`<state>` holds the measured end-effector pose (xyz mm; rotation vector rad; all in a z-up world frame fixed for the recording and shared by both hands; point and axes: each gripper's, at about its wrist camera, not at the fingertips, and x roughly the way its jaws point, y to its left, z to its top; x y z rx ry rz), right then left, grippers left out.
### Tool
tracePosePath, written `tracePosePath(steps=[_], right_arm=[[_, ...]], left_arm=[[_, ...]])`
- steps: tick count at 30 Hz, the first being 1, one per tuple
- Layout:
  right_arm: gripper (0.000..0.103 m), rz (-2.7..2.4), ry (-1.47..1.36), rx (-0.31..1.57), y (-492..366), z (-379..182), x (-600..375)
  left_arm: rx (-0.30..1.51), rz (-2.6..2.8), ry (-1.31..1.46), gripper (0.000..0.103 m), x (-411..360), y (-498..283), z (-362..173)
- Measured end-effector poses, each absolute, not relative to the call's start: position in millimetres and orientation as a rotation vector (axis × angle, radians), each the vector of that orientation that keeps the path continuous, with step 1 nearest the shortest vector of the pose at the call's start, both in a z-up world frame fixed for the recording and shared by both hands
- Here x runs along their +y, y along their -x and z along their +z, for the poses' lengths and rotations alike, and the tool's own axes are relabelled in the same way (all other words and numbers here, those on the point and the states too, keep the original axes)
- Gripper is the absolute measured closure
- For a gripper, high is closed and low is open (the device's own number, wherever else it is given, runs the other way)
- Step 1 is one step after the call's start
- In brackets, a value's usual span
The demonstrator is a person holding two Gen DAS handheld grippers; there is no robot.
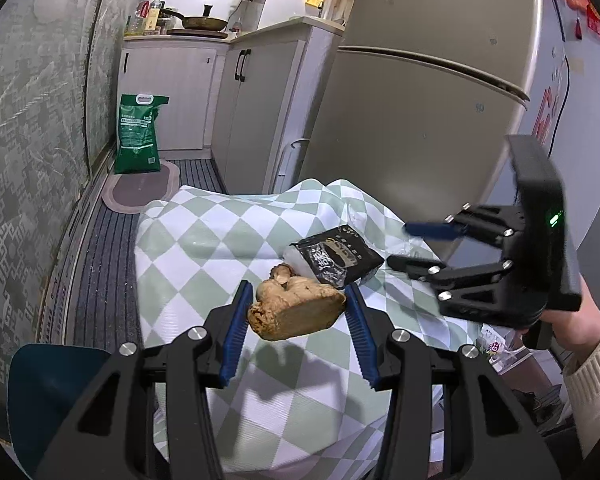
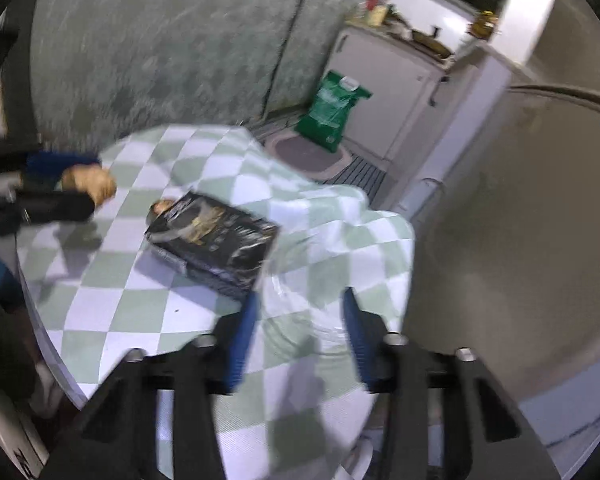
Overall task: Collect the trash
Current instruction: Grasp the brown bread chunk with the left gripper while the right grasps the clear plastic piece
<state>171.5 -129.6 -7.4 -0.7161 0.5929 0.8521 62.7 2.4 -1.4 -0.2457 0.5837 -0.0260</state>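
Ginger piece [image 1: 296, 308] clamped in left gripper [image 1: 296, 320], lifted off tabletop [image 1: 204, 232]. Right gripper [image 2: 300, 332] unclenched, nothing held, near right edge. Black packet [image 1: 336, 256] left mid-tabletop, not yet collected.

Both wrist views close, angled down; share checkered tablecloth [image 1: 204, 236].

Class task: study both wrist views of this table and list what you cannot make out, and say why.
- Right wrist view: motion blur hides whether the right gripper presses on the clear plastic bag.
- Left wrist view: the black packet print is too small to read.
- Left wrist view: the brown lump in the left gripper covers part of the smaller brown piece.
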Motion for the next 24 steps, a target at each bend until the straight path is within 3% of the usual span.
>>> tracePosePath(steps=[4,6,9,24], right_arm=[[0.077,0.841,0.794,0.601,-169.7,-20.2,-117.7],[0.09,0.831,0.804,0.602,-170.2,-19.7,-115.3],[0.098,0.785,0.841,0.586,-171.1,-19.6,-113.2],[0.1,0.887,0.61,0.563,-139.0,40.3,-110.0]], left_arm=[[0.582,-0.027,0.248,0.053,7.1,-59.1,-0.7],[0.58,-0.025,0.251,0.054,9.4,-57.6,-0.1],[0.574,-0.024,0.259,0.053,13.4,-55.0,1.3],[0.524,0.011,0.3,0.054,43.4,-31.2,11.3]])
